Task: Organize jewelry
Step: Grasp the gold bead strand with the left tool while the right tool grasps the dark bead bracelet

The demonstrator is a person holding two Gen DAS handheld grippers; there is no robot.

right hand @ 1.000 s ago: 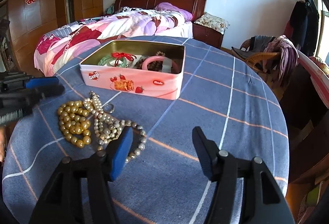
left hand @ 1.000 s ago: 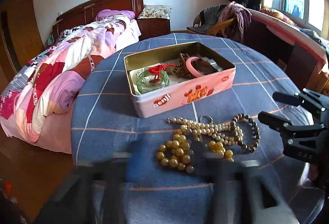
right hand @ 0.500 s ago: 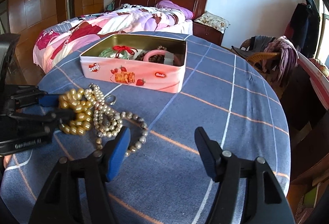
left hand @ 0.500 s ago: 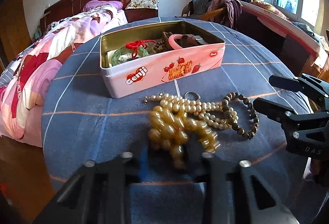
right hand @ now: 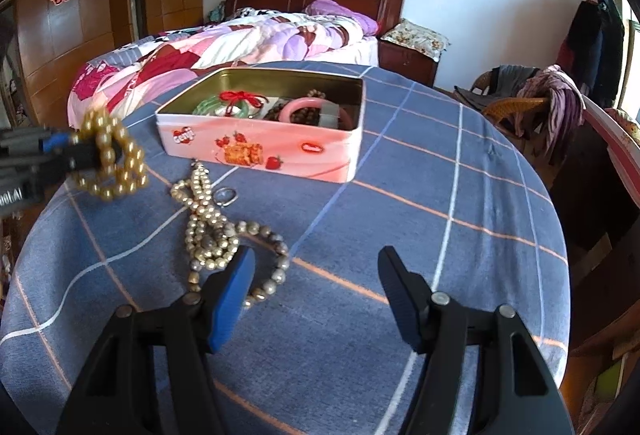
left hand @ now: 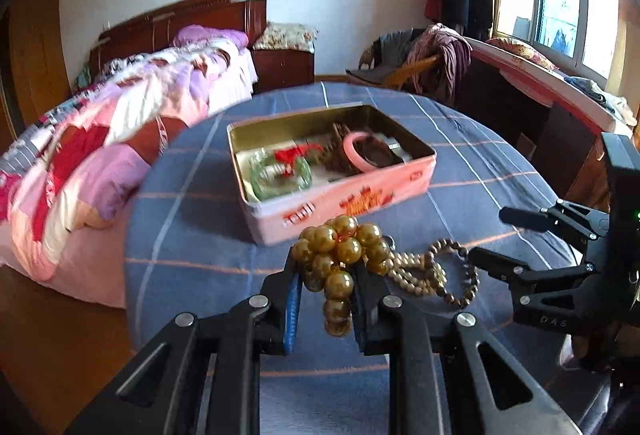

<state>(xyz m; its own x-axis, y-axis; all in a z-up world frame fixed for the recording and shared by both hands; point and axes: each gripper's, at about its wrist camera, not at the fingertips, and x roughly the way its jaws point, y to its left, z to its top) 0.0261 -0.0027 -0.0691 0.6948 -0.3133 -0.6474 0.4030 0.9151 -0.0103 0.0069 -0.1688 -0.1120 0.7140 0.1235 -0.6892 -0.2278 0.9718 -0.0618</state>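
Lifted off the cloth since half a second ago, the gold bead strand (left hand: 338, 259) is now hanging bunched between the fingers of the left gripper (left hand: 328, 291), whose jaws are clamped on it, just in front of the pink tin (left hand: 340, 201). Seen from the right wrist, that strand (right hand: 114, 159) is dangling clear of the blue checked tablecloth (right hand: 420, 219), to the left of the tin (right hand: 260, 151). Nearer the camera than the tin, the right gripper (right hand: 316, 283) is hovering with its jaws wide apart and gripping nothing. Between it and the tin, the pearl strand (right hand: 204, 219), a darker bead bracelet (right hand: 272, 263) and a small metal ring (right hand: 226, 195) are lying tangled on the cloth. Inside the tin a green bangle (left hand: 280, 175) with a red tassel (left hand: 294, 153) and a pink bangle (left hand: 362, 151) are resting. Beyond the tin a bed (right hand: 240, 43) is standing against the wall.
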